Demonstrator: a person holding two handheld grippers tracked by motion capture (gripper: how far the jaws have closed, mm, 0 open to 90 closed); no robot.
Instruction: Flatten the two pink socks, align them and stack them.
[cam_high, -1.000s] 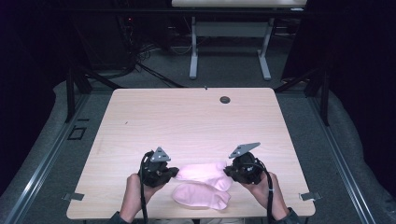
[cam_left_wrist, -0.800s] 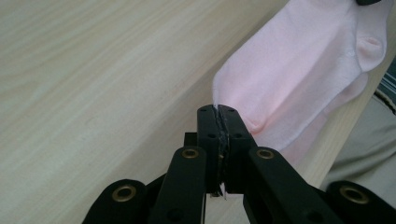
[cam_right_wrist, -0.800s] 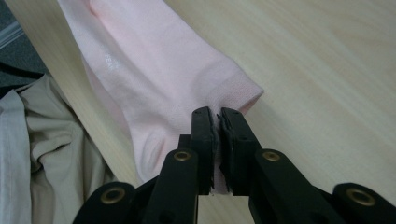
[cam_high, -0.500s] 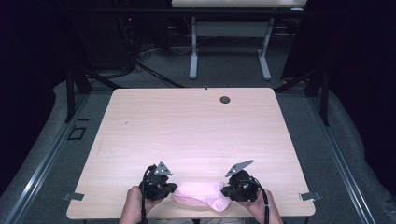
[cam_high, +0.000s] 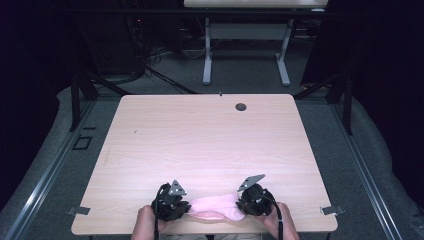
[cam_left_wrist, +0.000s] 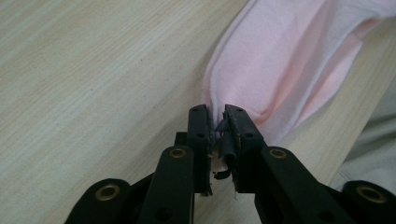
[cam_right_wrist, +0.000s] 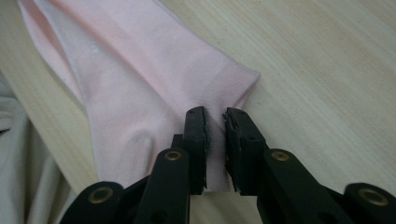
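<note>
At the near edge of the table (cam_high: 210, 140), low in the high view: a pink cloth (cam_high: 215, 207), stretched as a narrow band between the left gripper (cam_high: 181, 207) and the right gripper (cam_high: 246, 204). Long axis left to right across the frame, parallel to the table's front edge, one end at each gripper.

Compared with a second ago: then higher in the frame and spread as a broader, rounder patch; now drawn down to the edge and flattened into a slim strip. Both hands lower in the frame too, wrists nearly out of it.

In the left gripper view, the cloth (cam_left_wrist: 280, 70) running off to the upper right, its folded edge leading straight down into the slit at the left gripper (cam_left_wrist: 217, 119). Fingers (cam_left_wrist: 198, 130) narrow, just been opening, a thin gap between them with the cloth's edge in it and frayed grey pad material lower down.

In the right gripper view, the cloth (cam_right_wrist: 140, 93) running away to the upper left, its ribbed hem flat on the wood just beside the right gripper (cam_right_wrist: 215, 119). Fingers (cam_right_wrist: 195, 135) narrow, also just been opening, astride the hem with a clear gap and no squeeze on it.

Seen from the gripper views and not from above: the hem's ribbing, the fold lines, and pale fabric (cam_right_wrist: 18, 154) past the table's edge. Seen from above alone: the bare wood beyond and a small dark round hole (cam_high: 241, 107) near the far edge.
</note>
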